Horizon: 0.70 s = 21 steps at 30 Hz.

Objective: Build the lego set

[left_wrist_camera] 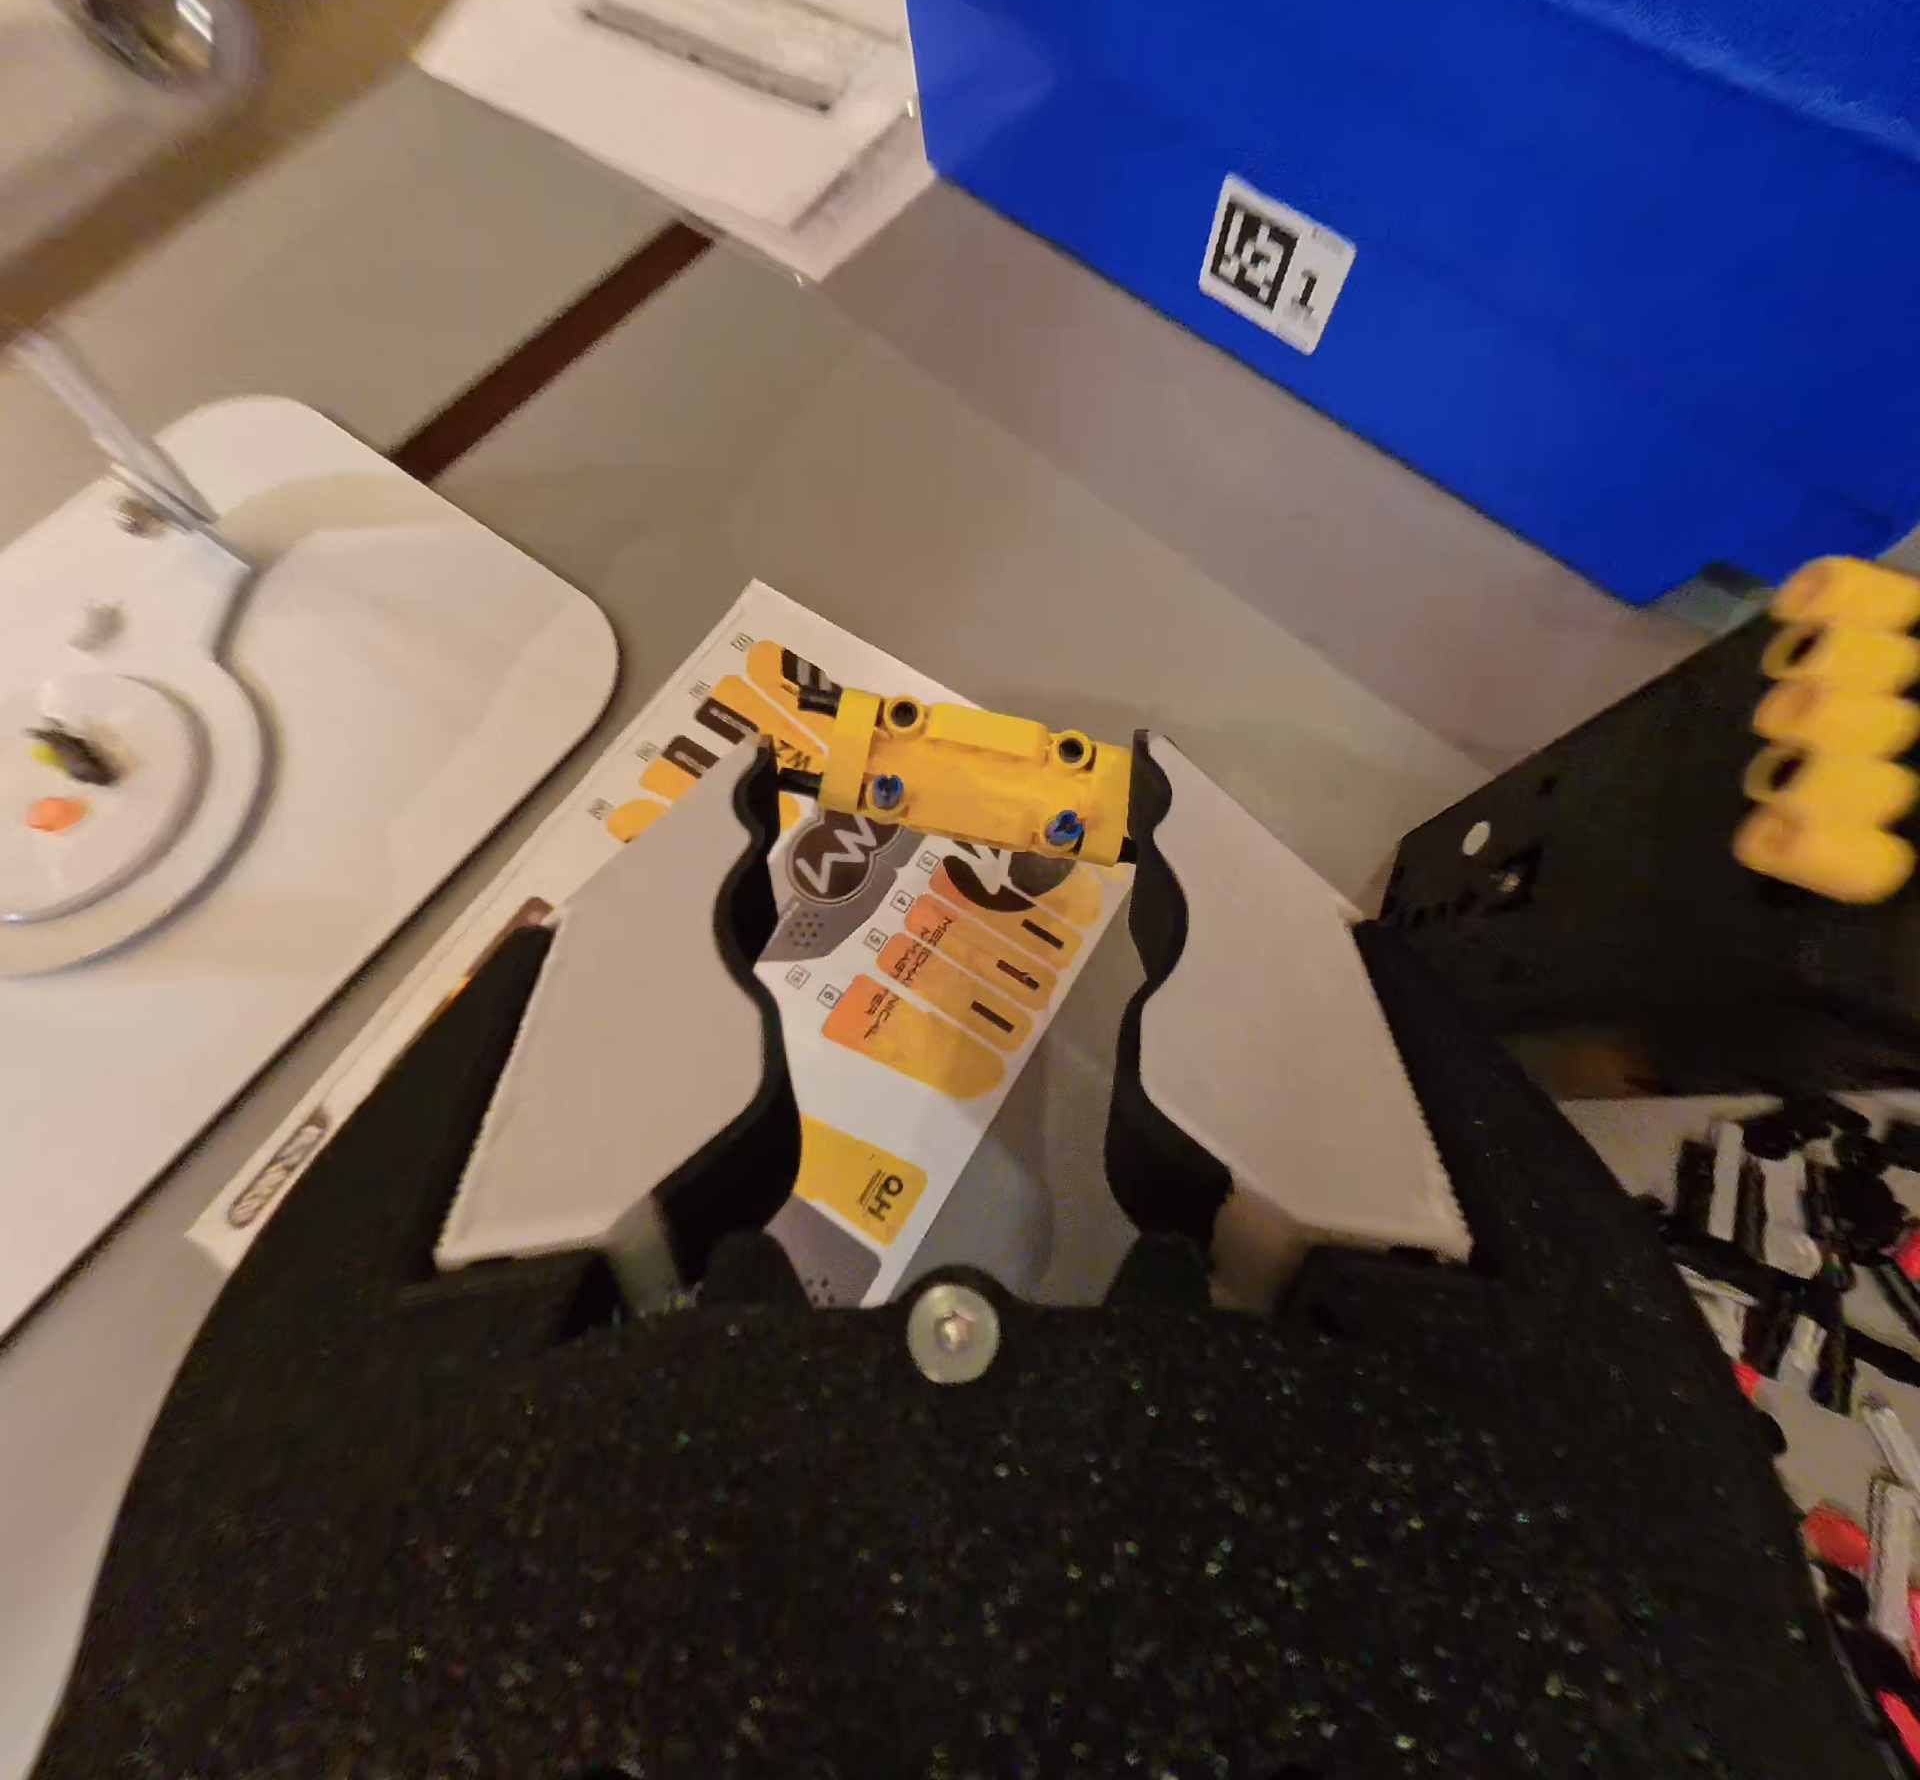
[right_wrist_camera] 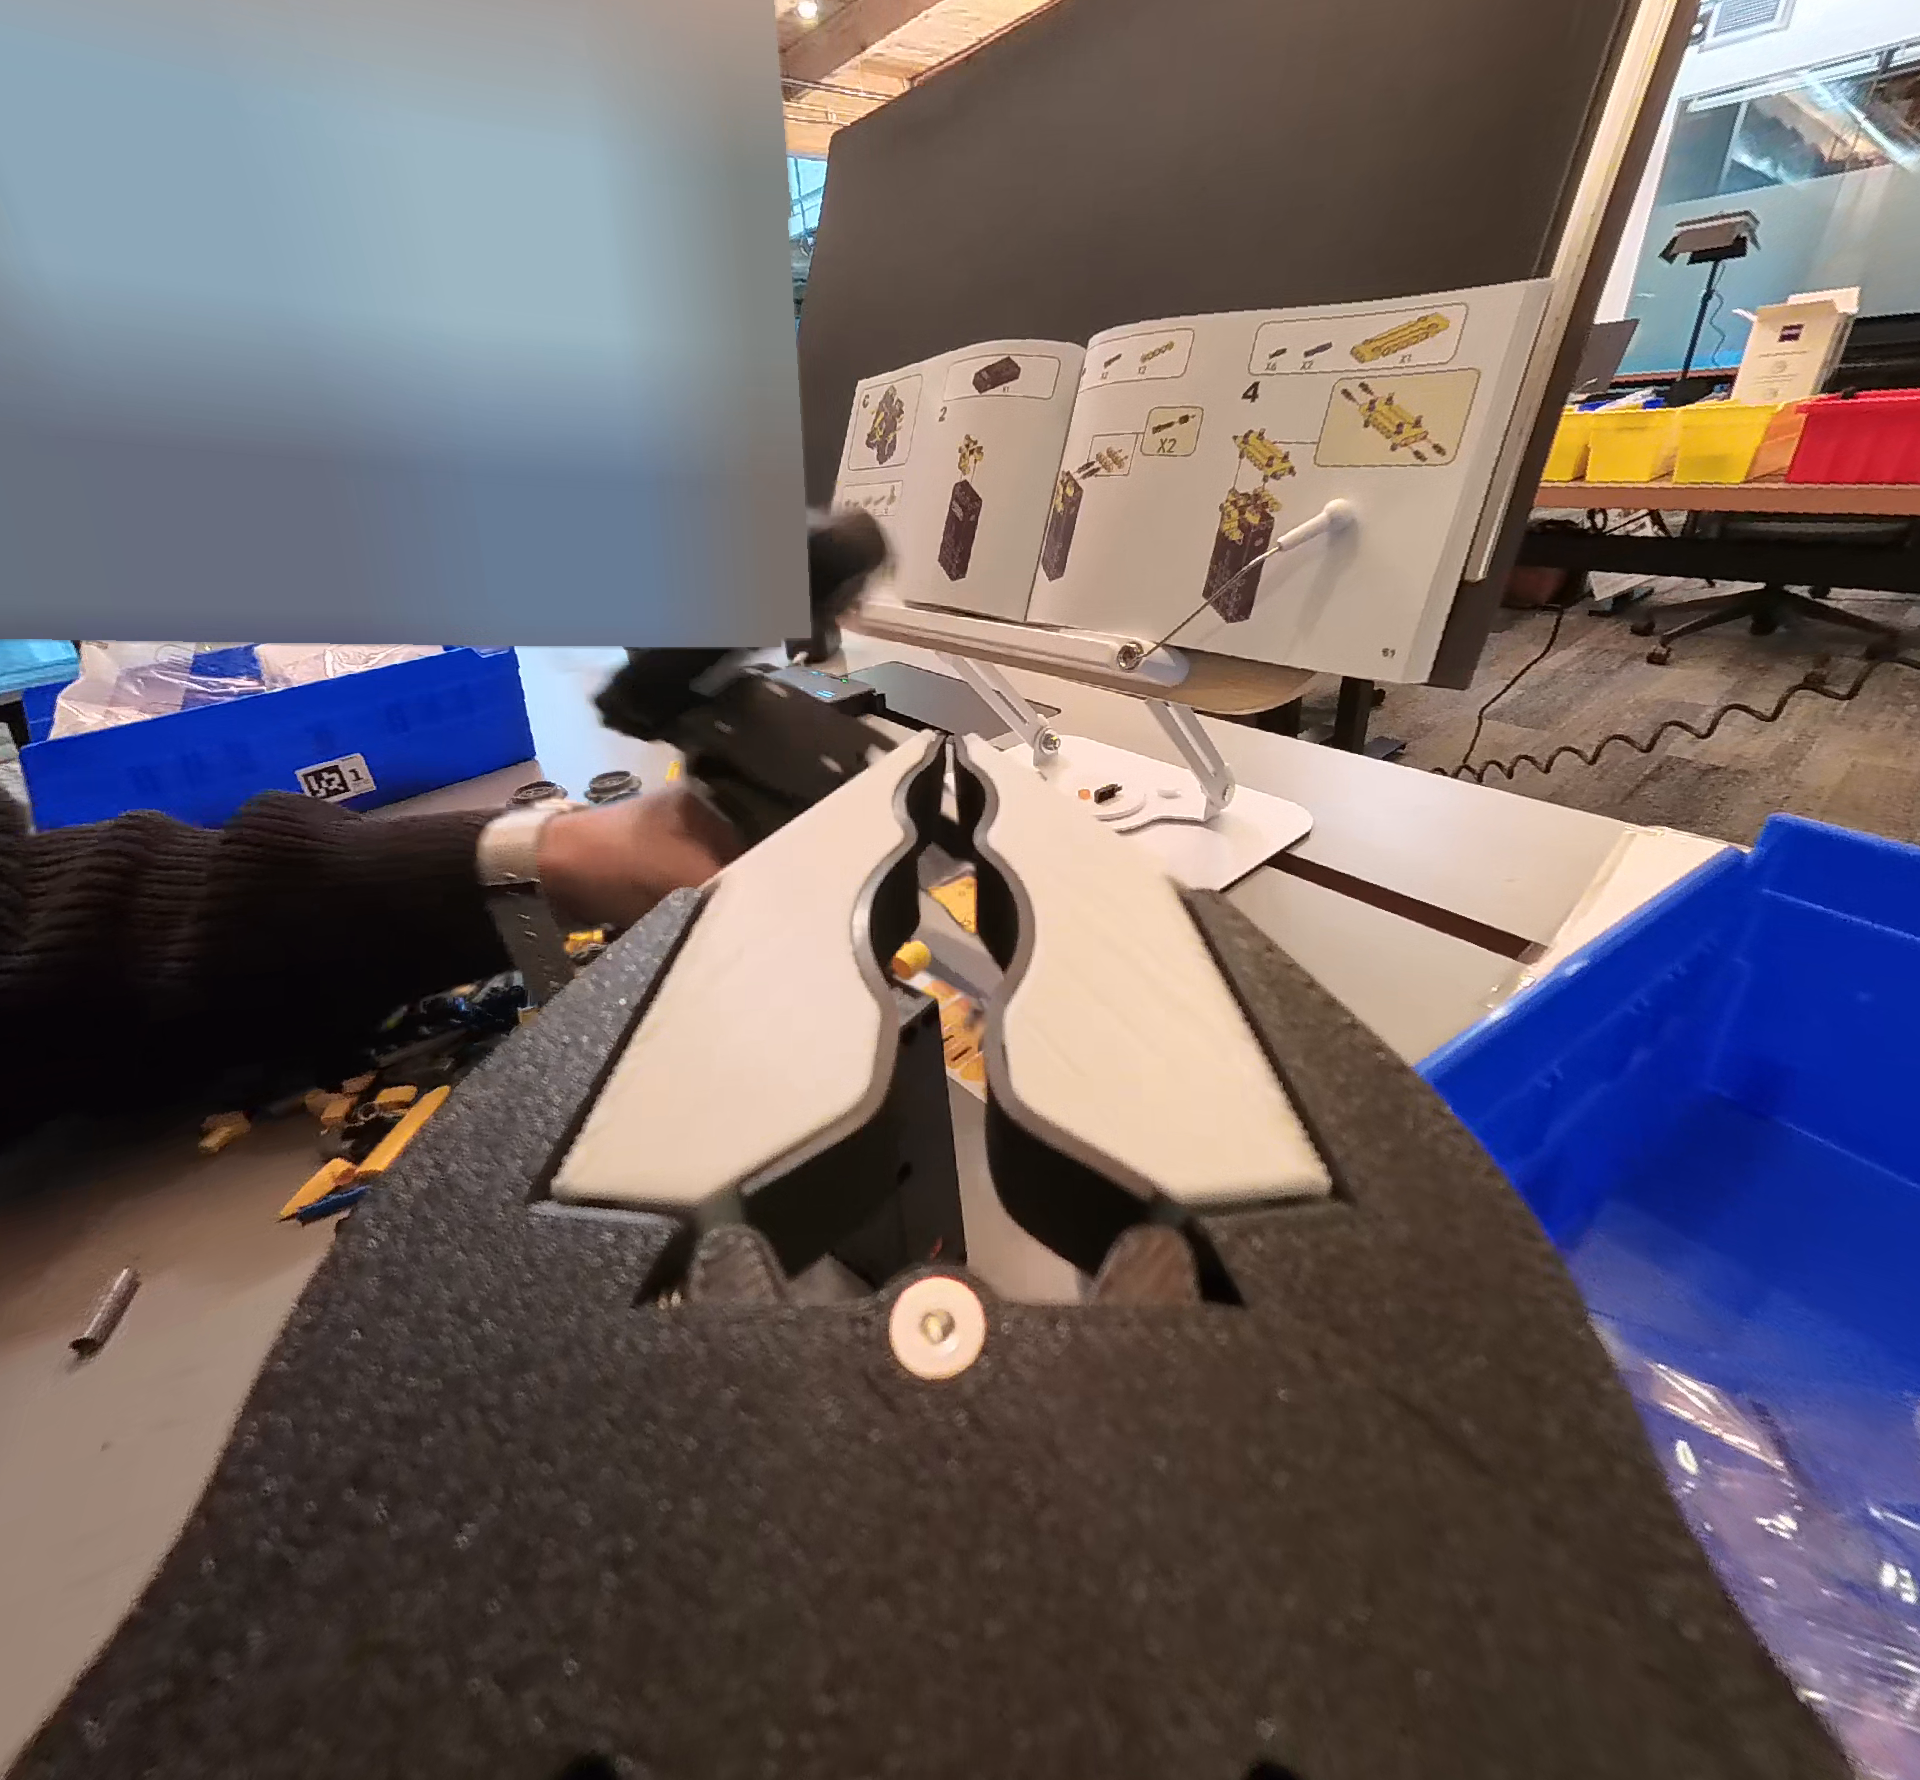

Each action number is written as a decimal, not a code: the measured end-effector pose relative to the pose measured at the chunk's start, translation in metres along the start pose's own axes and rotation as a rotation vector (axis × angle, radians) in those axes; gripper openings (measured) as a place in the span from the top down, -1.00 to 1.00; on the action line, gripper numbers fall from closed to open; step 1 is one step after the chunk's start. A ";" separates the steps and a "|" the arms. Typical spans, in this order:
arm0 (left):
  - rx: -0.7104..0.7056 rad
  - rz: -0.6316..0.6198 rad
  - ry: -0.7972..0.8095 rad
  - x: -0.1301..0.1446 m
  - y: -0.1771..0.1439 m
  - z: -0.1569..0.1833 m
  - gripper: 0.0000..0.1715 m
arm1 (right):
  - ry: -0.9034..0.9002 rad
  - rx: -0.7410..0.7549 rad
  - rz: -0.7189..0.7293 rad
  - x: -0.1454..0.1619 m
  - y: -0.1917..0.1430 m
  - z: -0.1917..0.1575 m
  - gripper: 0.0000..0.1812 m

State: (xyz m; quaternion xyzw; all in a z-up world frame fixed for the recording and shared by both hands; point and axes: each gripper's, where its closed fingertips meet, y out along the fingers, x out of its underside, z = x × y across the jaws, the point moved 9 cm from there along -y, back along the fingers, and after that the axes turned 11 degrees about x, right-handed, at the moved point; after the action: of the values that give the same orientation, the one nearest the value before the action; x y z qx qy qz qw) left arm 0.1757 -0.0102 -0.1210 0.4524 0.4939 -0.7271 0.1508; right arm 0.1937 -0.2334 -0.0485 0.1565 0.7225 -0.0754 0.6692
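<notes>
left gripper [left_wrist_camera: 951, 785]: fingers pinch yellow toy part [left_wrist_camera: 971, 780] by its ends, above sticker sheet [left_wrist_camera: 914, 982] on counter [left_wrist_camera: 1039, 504] | right gripper [right_wrist_camera: 948, 762]: fingers closed, seemingly empty | risk: end-only hold, part may twist and drop

From my end the left wrist view is warm and dim with motion smear on the blue bin [left_wrist_camera: 1455, 172] and stand base [left_wrist_camera: 312, 691] — the right wrist view is brighter, lit by ceiling spots, edges bowed by the wide lens, the sleeve [right_wrist_camera: 208, 920] blurred.
</notes>
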 end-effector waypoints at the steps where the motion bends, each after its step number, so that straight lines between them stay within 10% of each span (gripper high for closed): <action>1: -0.019 0.027 0.017 -0.002 -0.008 0.003 0.21 | -0.001 0.000 0.000 0.000 -0.001 0.000 0.98; 11: -0.124 0.389 0.256 -0.028 -0.104 0.066 0.21 | 0.010 -0.104 0.002 -0.008 -0.005 -0.018 0.89; 21: -0.088 0.548 0.499 -0.048 -0.146 0.156 0.21 | 0.569 -0.526 -0.035 -0.025 0.000 -0.035 0.37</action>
State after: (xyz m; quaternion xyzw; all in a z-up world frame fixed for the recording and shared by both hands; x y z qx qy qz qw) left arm 0.0249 -0.0865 0.0188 0.7242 0.4070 -0.5051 0.2341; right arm 0.1623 -0.2255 -0.0210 -0.0184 0.8766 0.1473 0.4578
